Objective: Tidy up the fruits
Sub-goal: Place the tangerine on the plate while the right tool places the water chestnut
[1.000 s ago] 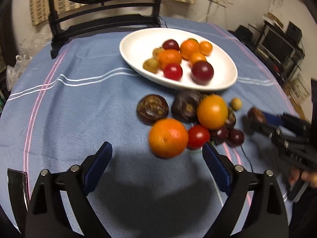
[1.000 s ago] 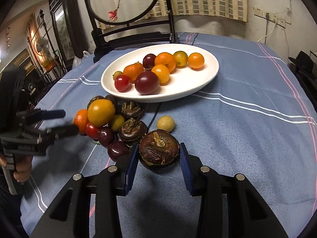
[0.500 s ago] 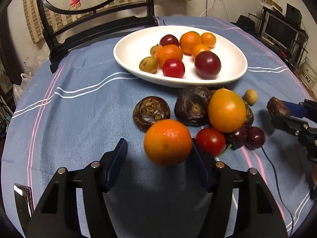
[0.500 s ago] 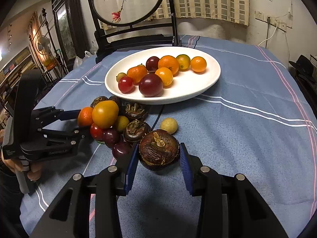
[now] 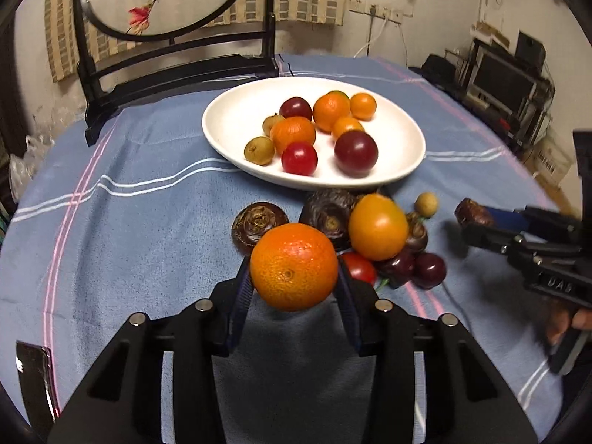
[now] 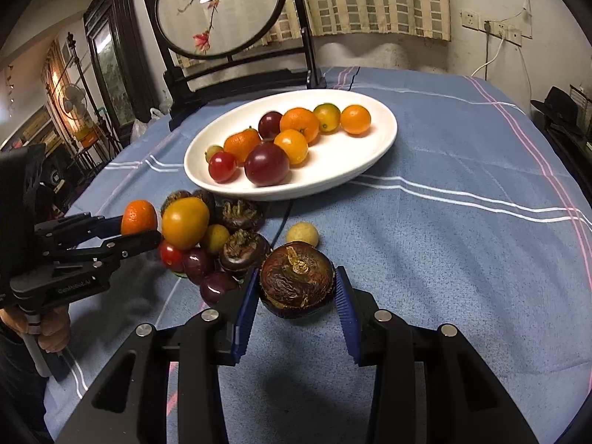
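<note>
My left gripper (image 5: 294, 286) is shut on an orange mandarin (image 5: 294, 266) and holds it just above the blue cloth; it also shows in the right wrist view (image 6: 138, 217). My right gripper (image 6: 296, 296) is shut on a dark brown water chestnut (image 6: 297, 280), seen at the right in the left wrist view (image 5: 473, 214). A white oval plate (image 5: 229, 125) at the back holds several oranges, plums and small fruits. A loose pile lies in front of it: a yellow-orange tomato (image 5: 377, 227), dark chestnuts (image 5: 327, 211), plums (image 5: 429, 270), a red tomato (image 5: 359, 268).
A small yellow fruit (image 6: 302, 234) lies alone right of the pile. A black cable (image 6: 283, 218) runs under the pile. A dark chair with a round embroidered screen (image 6: 218, 7) stands behind the table. The blue striped cloth (image 6: 462, 222) is bare at the right.
My left gripper moved forward, closed on the mandarin and lifted it a little. My right gripper kept its hold on the water chestnut and barely moved.
</note>
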The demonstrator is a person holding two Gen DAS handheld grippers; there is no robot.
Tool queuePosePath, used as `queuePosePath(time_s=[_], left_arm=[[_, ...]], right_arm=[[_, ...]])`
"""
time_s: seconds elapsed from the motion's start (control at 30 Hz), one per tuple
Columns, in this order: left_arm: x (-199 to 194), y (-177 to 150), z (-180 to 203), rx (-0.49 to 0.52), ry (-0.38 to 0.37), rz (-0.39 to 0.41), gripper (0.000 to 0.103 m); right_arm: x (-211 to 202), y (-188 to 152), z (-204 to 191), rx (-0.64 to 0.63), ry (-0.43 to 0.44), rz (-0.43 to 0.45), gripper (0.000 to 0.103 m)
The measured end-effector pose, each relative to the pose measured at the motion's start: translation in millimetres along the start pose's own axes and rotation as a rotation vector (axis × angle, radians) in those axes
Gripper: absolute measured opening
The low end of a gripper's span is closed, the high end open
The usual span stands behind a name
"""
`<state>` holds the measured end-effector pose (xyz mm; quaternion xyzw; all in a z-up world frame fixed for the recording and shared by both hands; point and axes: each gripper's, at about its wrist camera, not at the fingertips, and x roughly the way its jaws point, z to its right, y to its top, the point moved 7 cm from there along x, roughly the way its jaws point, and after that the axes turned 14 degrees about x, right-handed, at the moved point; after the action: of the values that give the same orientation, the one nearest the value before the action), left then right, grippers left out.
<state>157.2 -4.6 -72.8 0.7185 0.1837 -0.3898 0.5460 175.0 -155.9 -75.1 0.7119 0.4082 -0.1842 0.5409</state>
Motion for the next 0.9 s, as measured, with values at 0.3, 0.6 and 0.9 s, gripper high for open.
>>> queuePosePath(time_s=[0.3, 0.6, 0.9], left_arm=[[-17.4, 59.3, -14.0, -0.036, 0.010, 0.031, 0.042], [31.5, 94.0, -35.9, -0.089, 0.053, -0.030, 0.042], [71.3, 100.8, -35.6, -0.136, 0.033, -0.051, 0.068]], right_arm=[[-24.0, 50.2, -36.6, -0.014, 0.070, 0.108, 0.041], [35.9, 85.2, -18.8, 0.059, -0.004, 0.076, 0.041], [61.9, 82.4, -1.7, 0.133, 0.024, 0.033, 0.050]])
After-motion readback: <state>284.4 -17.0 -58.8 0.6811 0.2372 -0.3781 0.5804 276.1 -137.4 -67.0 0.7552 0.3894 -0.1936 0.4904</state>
